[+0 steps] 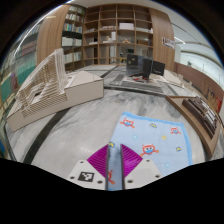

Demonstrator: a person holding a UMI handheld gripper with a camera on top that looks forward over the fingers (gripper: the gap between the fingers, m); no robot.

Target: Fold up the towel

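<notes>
Here we see the gripper (113,168) pinching the near edge of the towel (150,135), fingers clenched on its fabric; the rest spreads toward one o'clock on the table (80,125), likely for folding.

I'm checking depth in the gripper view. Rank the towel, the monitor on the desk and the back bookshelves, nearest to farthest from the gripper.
1. Towel, just ahead of the gripper, its edge between the fingers.
2. Monitor, on the desk across the floor.
3. Bookshelves, along the far wall.
</notes>
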